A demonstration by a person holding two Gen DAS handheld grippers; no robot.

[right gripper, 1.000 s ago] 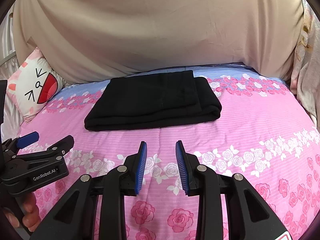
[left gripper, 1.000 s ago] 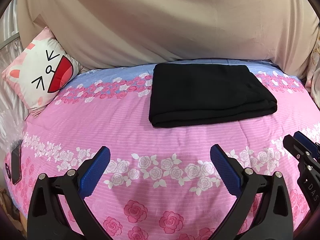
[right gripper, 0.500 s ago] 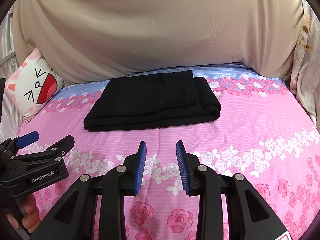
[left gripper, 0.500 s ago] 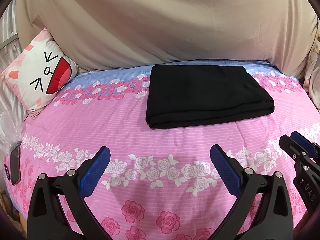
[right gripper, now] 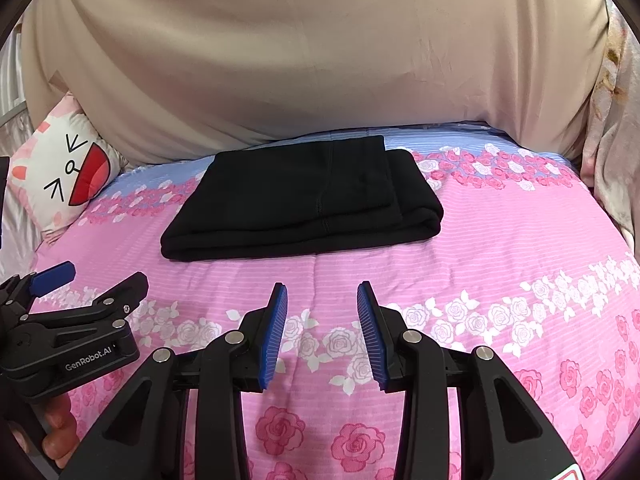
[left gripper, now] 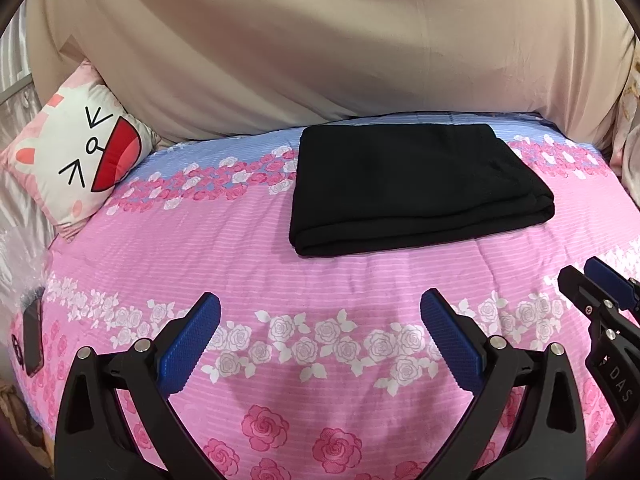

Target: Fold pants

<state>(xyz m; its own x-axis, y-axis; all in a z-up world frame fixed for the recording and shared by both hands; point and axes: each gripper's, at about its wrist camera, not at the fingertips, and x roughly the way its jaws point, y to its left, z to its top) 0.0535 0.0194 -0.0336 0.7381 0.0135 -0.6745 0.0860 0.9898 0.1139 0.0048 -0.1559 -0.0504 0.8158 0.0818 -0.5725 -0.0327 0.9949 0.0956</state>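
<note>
Beige cloth [left gripper: 340, 48] drapes the whole back of the scene, hanging down to the far edge of the bed. Pink quilt [left gripper: 224, 248] with white and pink rose bands covers the bed, with a blue strip along the far side. Black pants [left gripper: 408, 188] lie folded into a flat rectangle on the far half of the quilt, fold edge thick along the near side, one narrower layer on top visible in the right wrist view [right gripper: 304, 196]; nothing touches them. Cat-face cushion [left gripper: 76, 164] leans at the far left corner, well apart from the pants. Left gripper [left gripper: 320, 328] hovers over the near quilt, blue pads spread wide, nothing between them. Right gripper [right gripper: 322, 320] also over the near quilt, jaws partly apart and opening, only bare quilt between the pads. Each gripper shows at the edge of the other's view, side by side and apart. Fingers [right gripper: 60, 428] of the person's left hand show under the left gripper body. Dark phone-like slab [left gripper: 33, 336] lies at the quilt's left edge; can't tell more.
</note>
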